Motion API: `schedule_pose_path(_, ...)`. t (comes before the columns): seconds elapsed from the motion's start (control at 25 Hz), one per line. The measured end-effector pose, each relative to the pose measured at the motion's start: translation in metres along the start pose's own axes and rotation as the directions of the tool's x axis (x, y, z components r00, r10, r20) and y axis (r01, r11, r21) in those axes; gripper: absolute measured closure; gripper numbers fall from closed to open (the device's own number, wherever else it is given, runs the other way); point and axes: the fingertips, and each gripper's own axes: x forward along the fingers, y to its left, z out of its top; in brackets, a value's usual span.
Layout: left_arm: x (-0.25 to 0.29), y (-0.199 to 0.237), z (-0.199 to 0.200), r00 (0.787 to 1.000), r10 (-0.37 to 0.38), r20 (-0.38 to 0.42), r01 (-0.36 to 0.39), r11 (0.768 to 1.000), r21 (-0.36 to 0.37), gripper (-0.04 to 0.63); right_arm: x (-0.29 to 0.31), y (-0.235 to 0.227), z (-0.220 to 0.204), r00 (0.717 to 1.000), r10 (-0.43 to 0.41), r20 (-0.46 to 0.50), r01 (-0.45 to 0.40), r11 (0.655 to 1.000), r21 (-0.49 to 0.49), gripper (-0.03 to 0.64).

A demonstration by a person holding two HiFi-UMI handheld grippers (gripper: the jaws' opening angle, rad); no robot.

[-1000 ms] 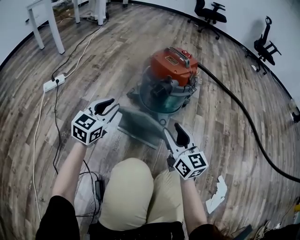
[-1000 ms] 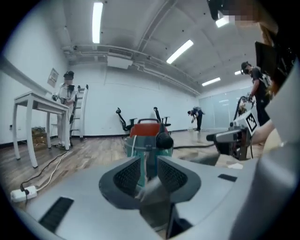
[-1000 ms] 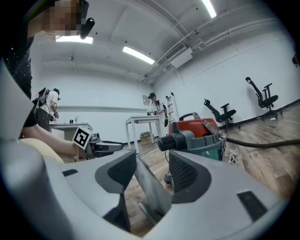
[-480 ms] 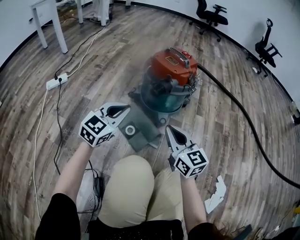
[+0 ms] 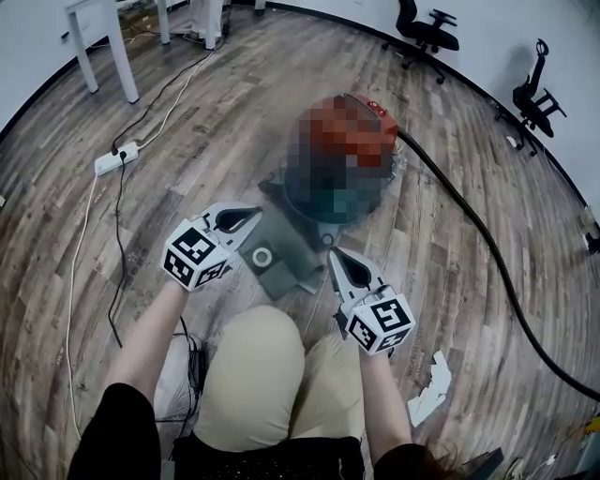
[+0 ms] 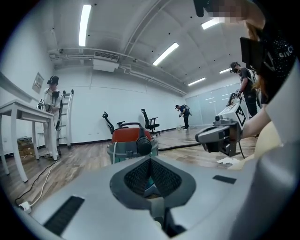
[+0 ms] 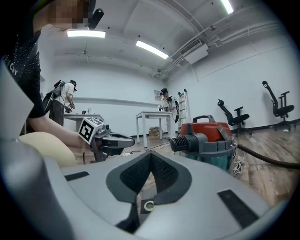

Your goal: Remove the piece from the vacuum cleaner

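Although the left gripper point(image 5: 251, 216) and the right gripper point(image 5: 336, 255) each had jaws fully closed on nothing, the grey piece point(image 5: 286, 253) lay flat on the floor between them, just before the vacuum cleaner point(image 7: 208, 140), apparently already detached, with little left outstanding.

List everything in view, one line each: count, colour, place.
vacuum cleaner: one, red lid, teal tub, floor ahead
hose: one, black, from vacuum across floor rightward
grey piece: one, grey, floor between the grippers
power strip: one, white, floor at left
office chairs: two, black, by far wall
table: one, white, far left
paper scraps: few, white, floor near right knee
left gripper: one, grey, shut, left of piece
right gripper: one, grey, shut, right of piece
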Motion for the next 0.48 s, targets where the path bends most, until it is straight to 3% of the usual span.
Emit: schedule_pose_path(0.48,-0.006,-0.004,-0.013,1.000,-0.004,-0.015,0.003,1.000,-0.029,0.586,-0.001,0.002,-0.003,1.000,0.019,-0.010,-0.019,1.000,-0.014,0.606)
